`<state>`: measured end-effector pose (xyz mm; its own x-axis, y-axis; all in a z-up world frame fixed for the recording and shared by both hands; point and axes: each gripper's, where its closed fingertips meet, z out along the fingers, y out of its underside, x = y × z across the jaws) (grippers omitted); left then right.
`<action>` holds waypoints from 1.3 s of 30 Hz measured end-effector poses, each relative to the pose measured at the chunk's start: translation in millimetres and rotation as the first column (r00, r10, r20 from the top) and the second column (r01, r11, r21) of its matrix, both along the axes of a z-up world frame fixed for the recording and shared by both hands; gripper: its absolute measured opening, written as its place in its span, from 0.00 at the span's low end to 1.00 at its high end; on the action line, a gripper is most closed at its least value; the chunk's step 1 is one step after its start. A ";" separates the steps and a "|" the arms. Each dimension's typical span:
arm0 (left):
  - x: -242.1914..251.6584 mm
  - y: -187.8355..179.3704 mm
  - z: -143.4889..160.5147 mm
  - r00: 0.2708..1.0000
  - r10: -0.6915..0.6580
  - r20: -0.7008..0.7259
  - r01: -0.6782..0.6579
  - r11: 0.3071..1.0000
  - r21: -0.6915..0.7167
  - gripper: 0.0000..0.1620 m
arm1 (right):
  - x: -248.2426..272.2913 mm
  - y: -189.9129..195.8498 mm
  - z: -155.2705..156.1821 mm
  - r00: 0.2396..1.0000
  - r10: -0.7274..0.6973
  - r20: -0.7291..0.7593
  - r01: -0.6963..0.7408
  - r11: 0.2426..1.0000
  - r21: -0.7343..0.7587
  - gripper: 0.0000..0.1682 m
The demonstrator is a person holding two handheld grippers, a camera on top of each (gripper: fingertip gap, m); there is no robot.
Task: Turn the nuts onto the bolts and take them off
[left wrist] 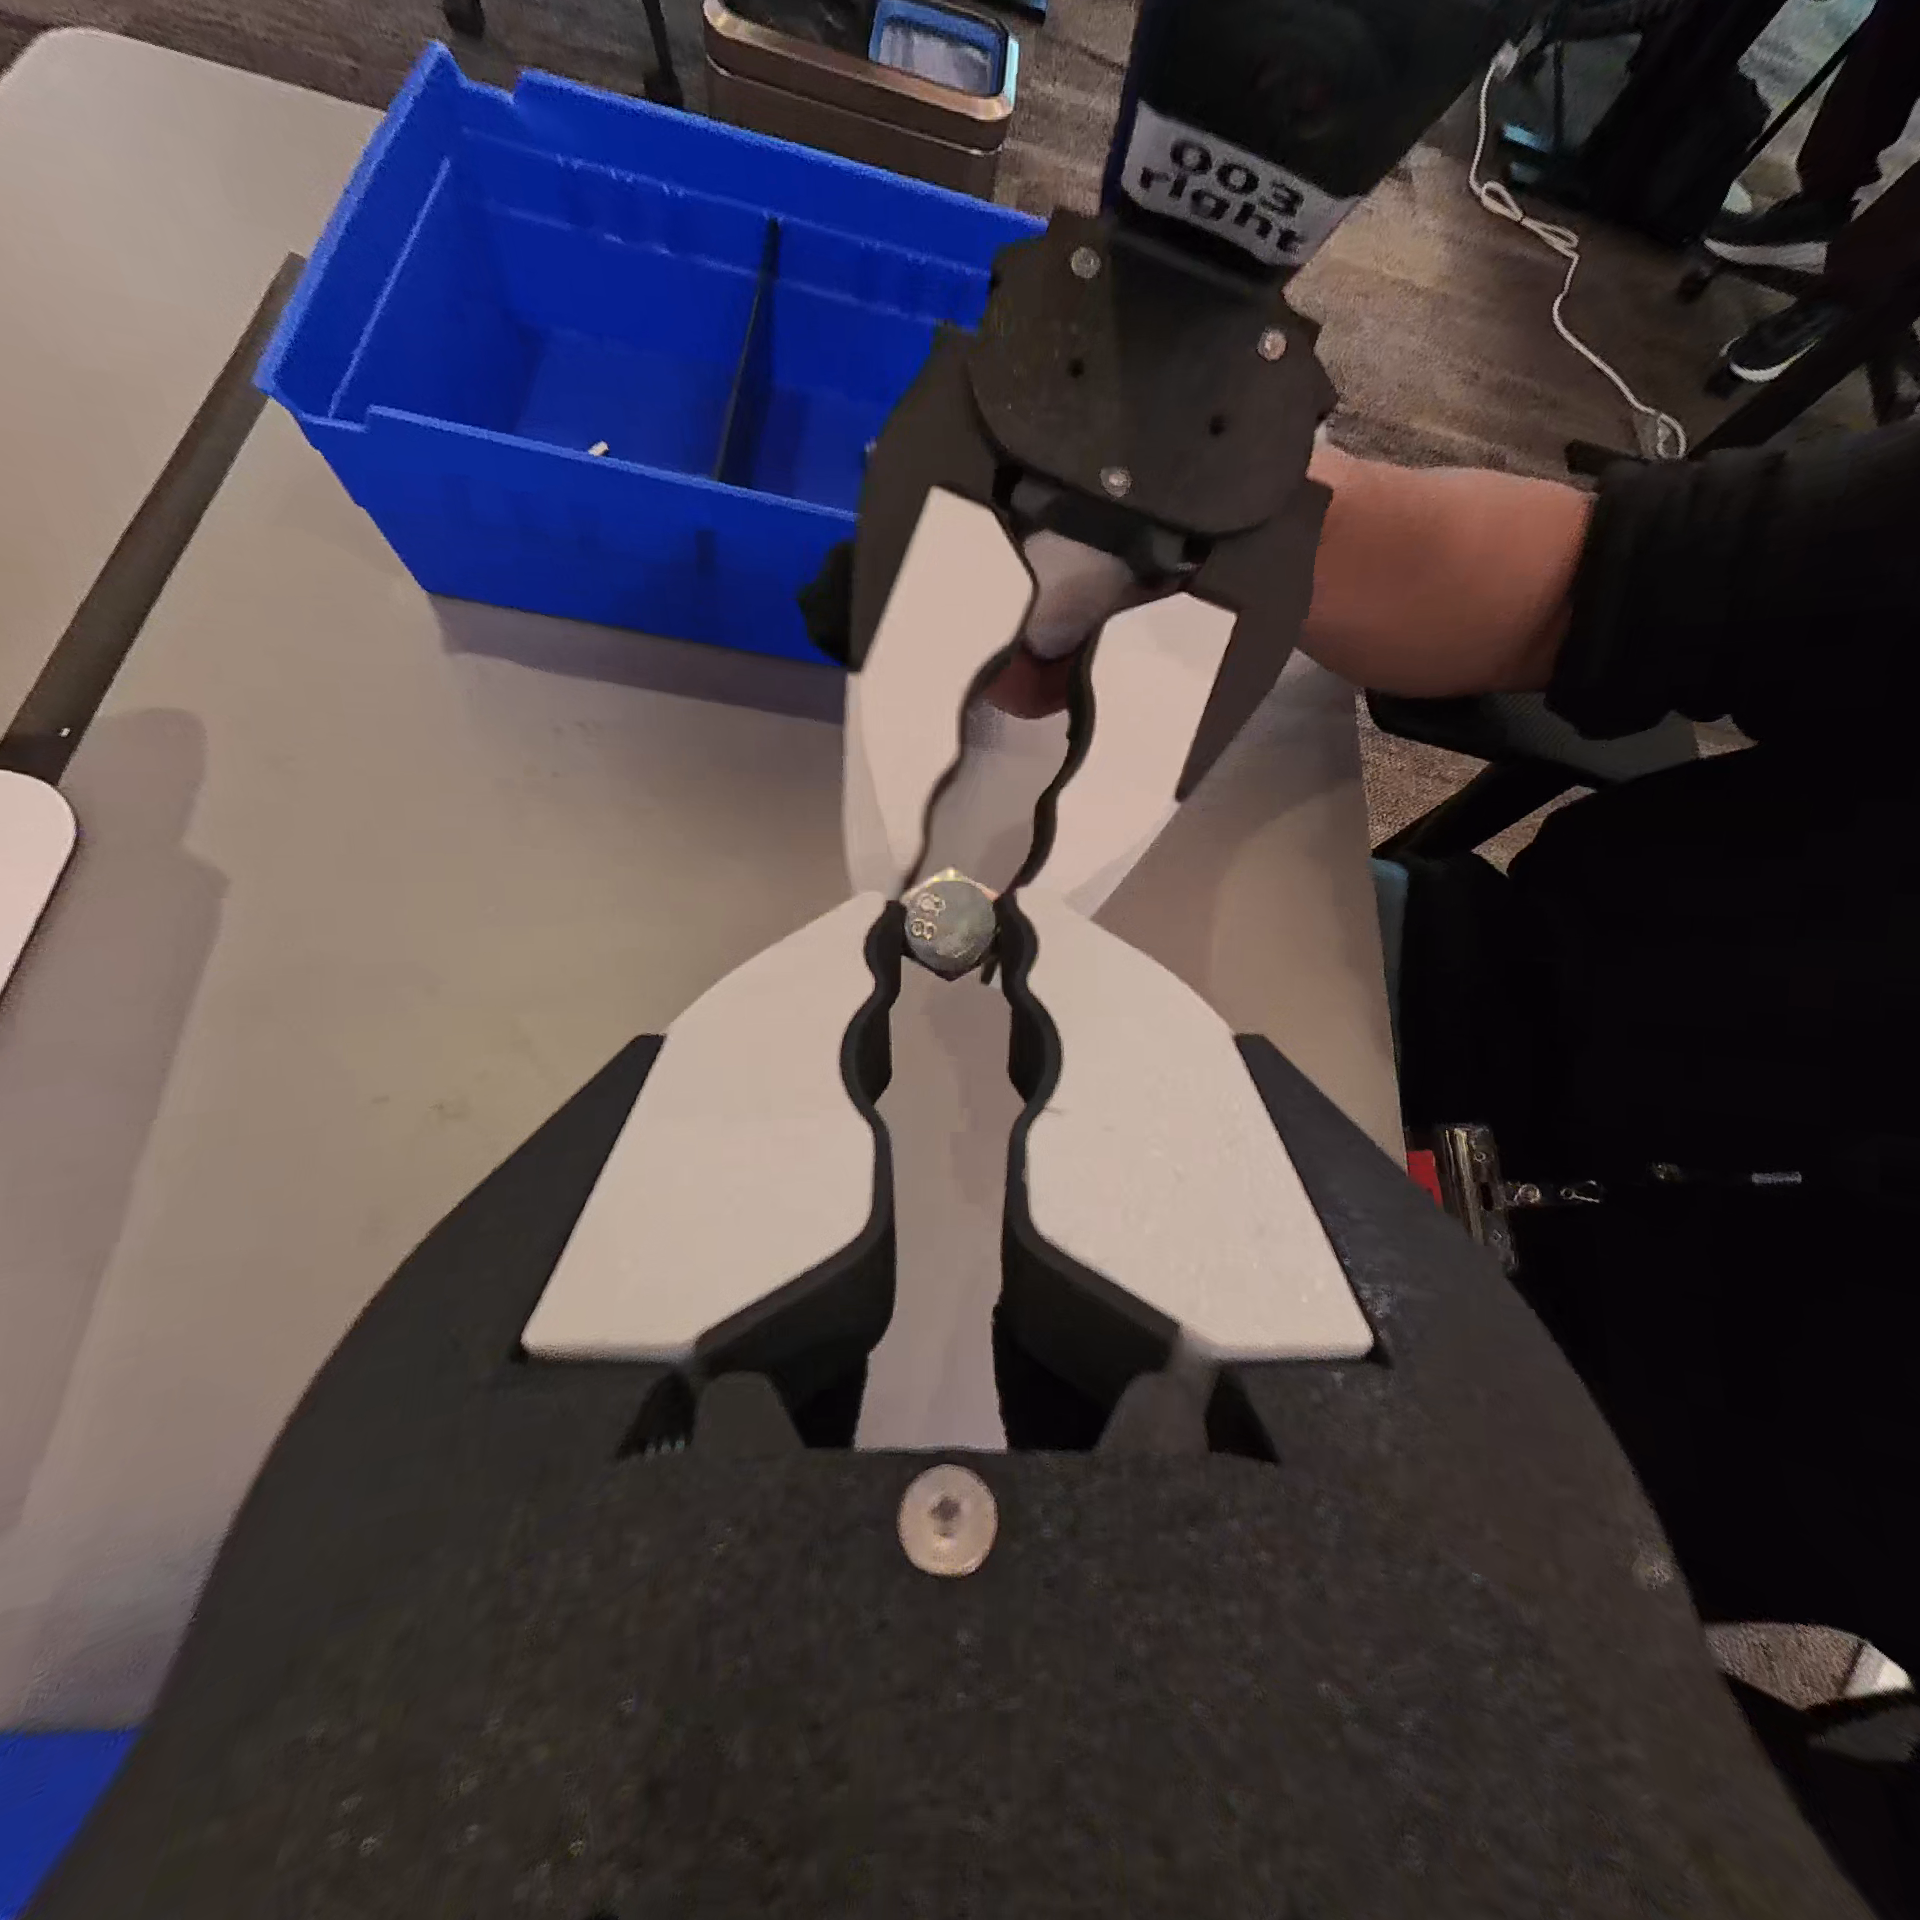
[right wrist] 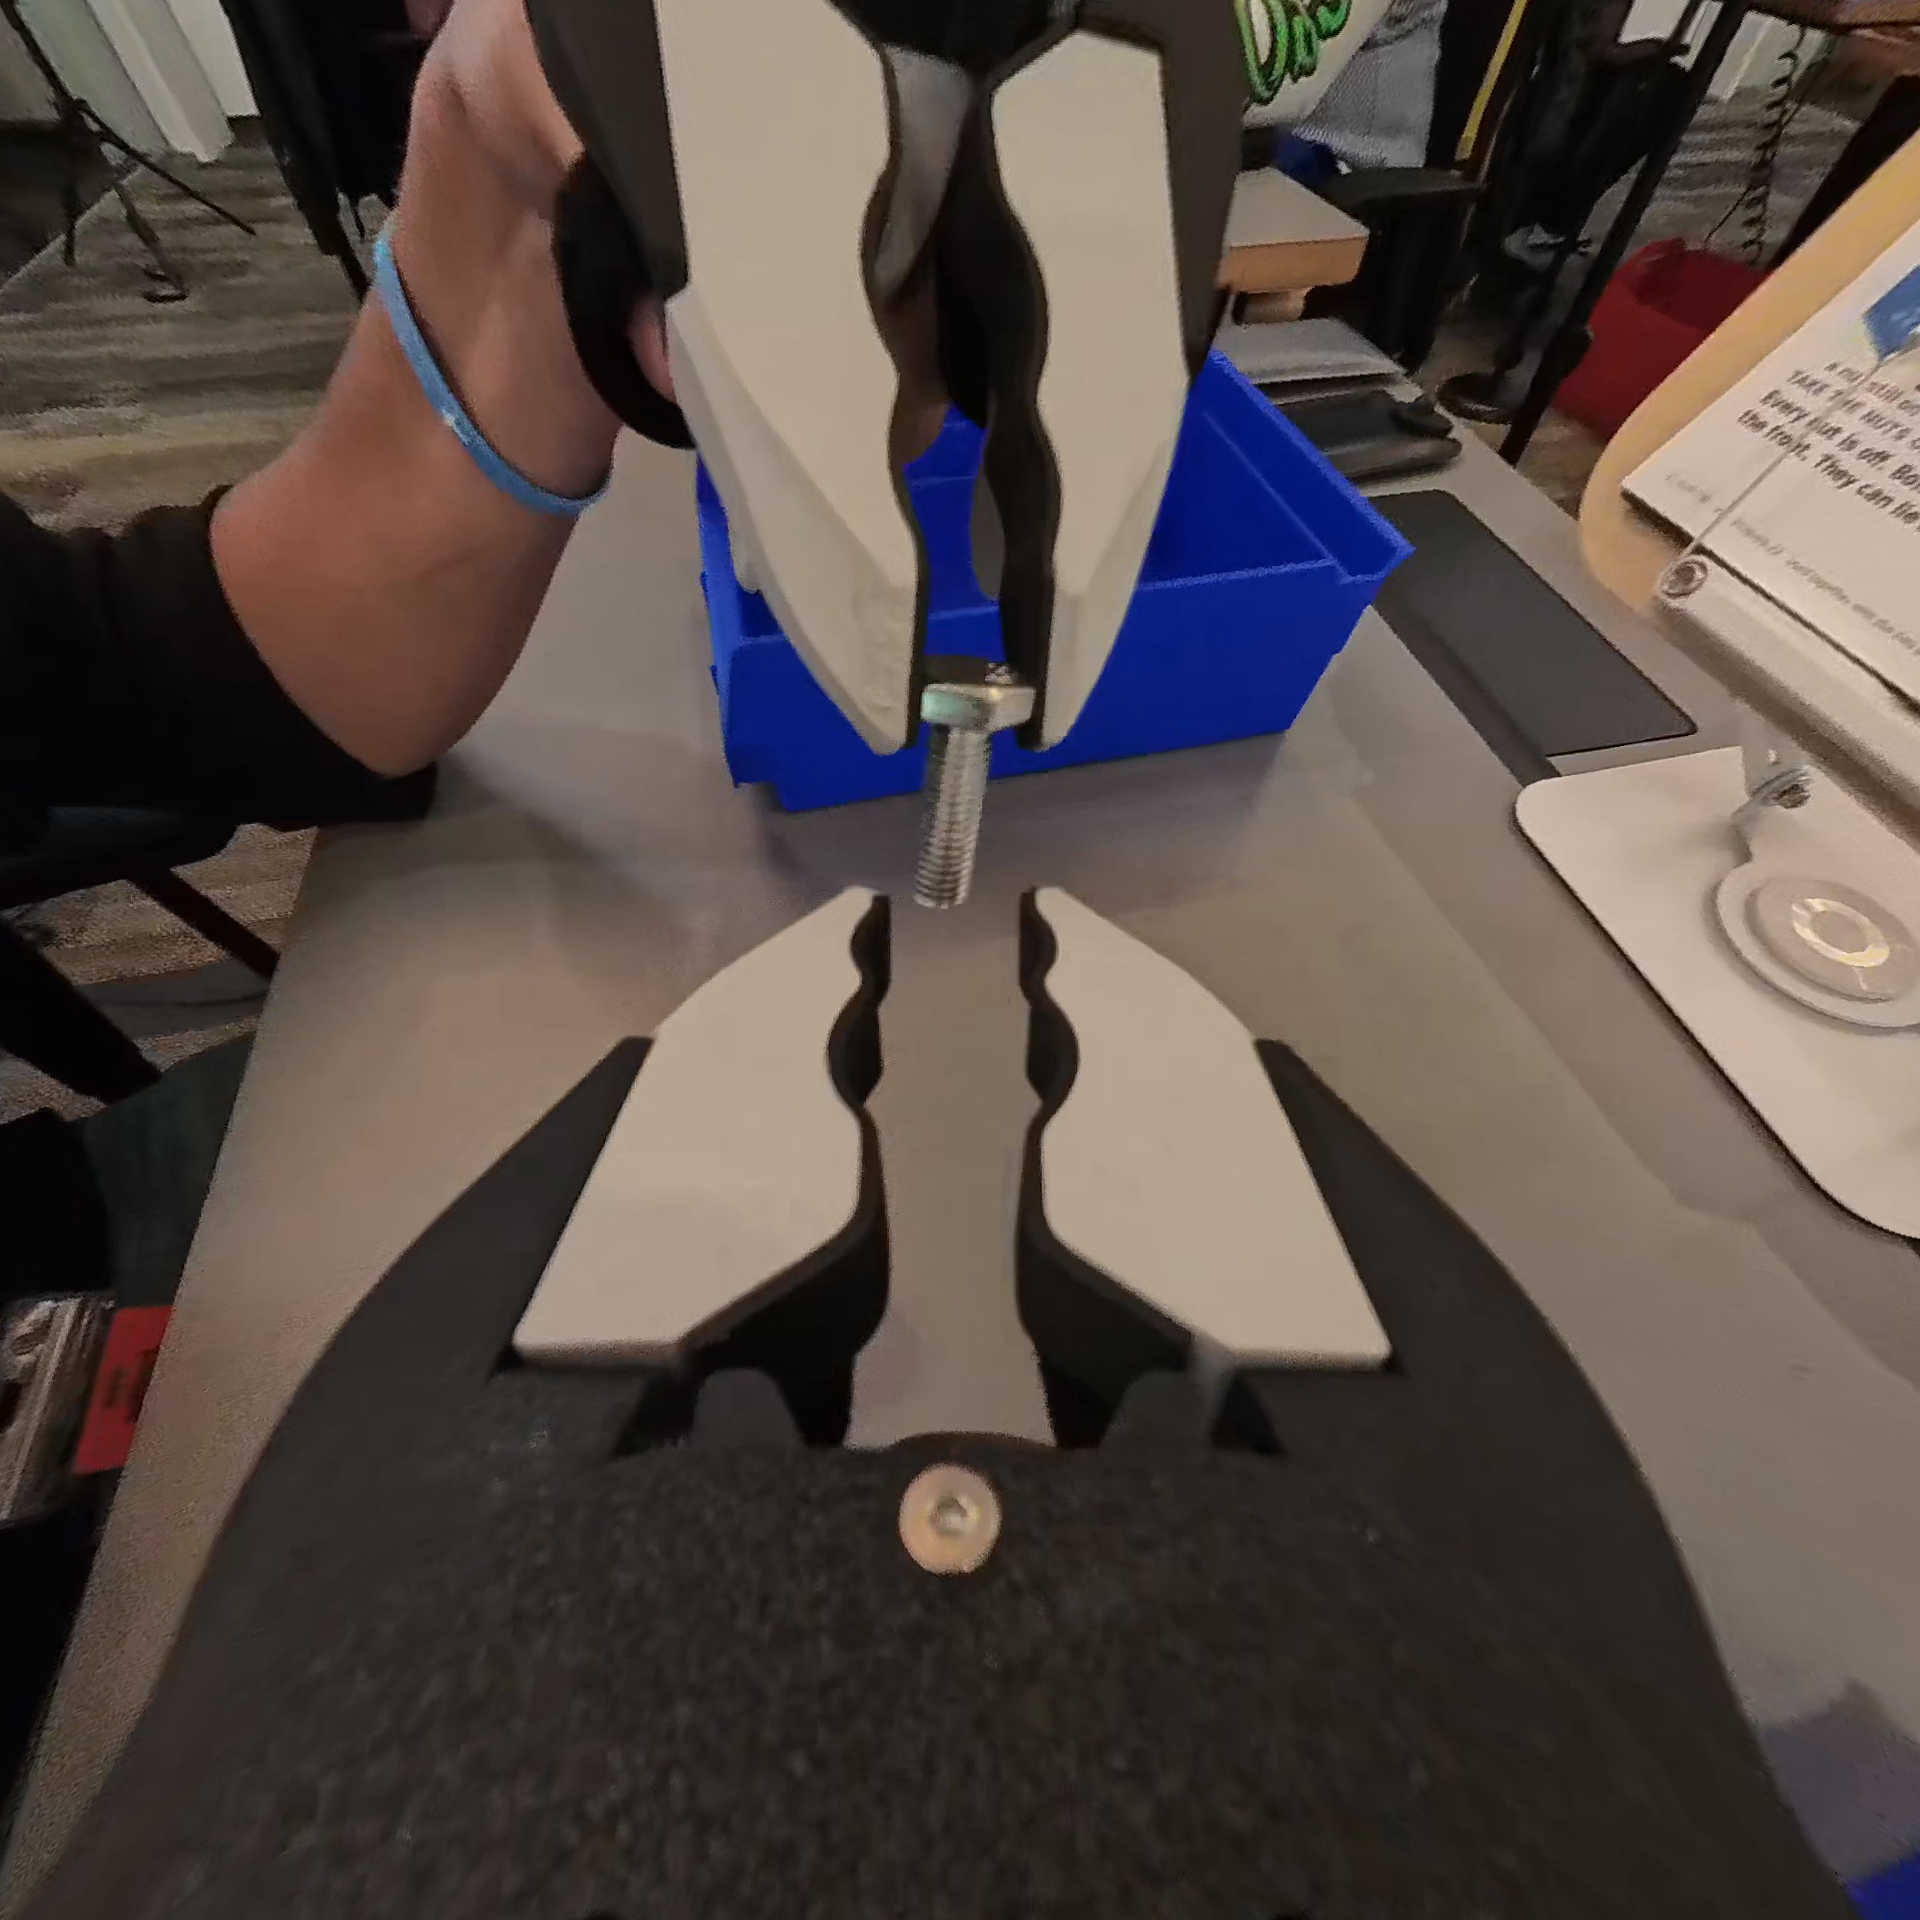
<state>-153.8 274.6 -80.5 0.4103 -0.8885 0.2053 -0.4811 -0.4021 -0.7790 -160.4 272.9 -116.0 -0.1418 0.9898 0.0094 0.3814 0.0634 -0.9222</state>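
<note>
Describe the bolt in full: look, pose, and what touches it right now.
The bolt is bright silvery metal with a hex head and a fully threaded shank. The left gripper clamps its head at the fingertips; stamped marks show on the head's face. The shank hangs free, its tip pointing between the open fingertips of the right gripper, apparently not touching. No nut shows on it. It hangs above the grey table.
</note>
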 end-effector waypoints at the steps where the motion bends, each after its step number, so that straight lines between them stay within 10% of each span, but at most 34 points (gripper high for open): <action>1: 1.2 -0.3 -1.8 1.000 -0.007 -0.003 0.007 1.000 -0.003 0.10 | -0.2 2.4 -0.4 1.000 -0.010 0.000 0.010 1.000 -0.010 0.16; 16: -2.6 6.4 5.5 0.999 0.040 0.018 -0.040 0.999 0.021 0.15 | 14.1 14.2 15.7 0.999 -0.045 -0.031 0.044 0.998 -0.035 0.06; 24: -47.8 11.2 56.1 0.963 0.245 0.113 -0.260 0.956 0.138 0.17 | 140.9 149.3 64.2 0.797 -0.587 0.145 0.511 0.782 0.356 0.06; 26: -53.2 8.6 64.3 0.957 0.262 0.124 -0.280 0.946 0.162 0.17 | 182.5 195.3 33.9 0.636 -0.690 0.346 0.505 0.711 0.489 0.06; 33: -54.6 5.1 59.9 0.961 0.268 0.061 -0.275 0.942 0.194 0.17 | 259.5 268.8 -120.9 0.218 -0.464 0.859 0.274 0.873 0.403 0.06; 39: -60.8 18.8 68.1 0.935 0.336 0.113 -0.354 0.907 0.226 0.14 | 265.2 286.7 -154.1 0.164 -0.474 0.865 0.231 0.871 0.434 0.07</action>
<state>-214.6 293.4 -12.4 0.6926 -0.7200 0.0438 -0.2867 -0.3306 -0.8992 104.9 559.6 -270.1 0.1964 0.9305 0.3092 0.9616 -0.2444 0.1245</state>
